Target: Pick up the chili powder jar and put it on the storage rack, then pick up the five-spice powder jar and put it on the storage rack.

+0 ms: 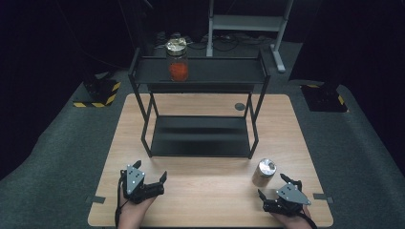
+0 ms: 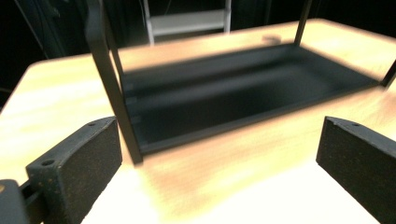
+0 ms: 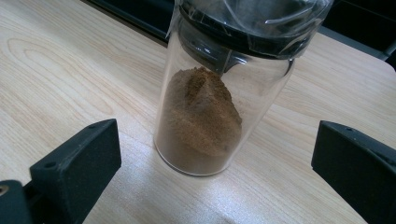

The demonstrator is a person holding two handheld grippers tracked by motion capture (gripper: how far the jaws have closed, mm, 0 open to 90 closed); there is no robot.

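Right gripper before jar (lid cropped)

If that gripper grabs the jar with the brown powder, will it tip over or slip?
The jar is tall, narrow and upright on the table, so a push near its top could probably tip it. Its clear, smooth wall looks like glass: likely slippery and breakable. The powder fills only its lower part, so it may feel fairly light. The right gripper is open.

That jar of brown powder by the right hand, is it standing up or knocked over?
Upright. The jar stands on its base on the table, lid on top, between the right gripper's open fingers, untouched.
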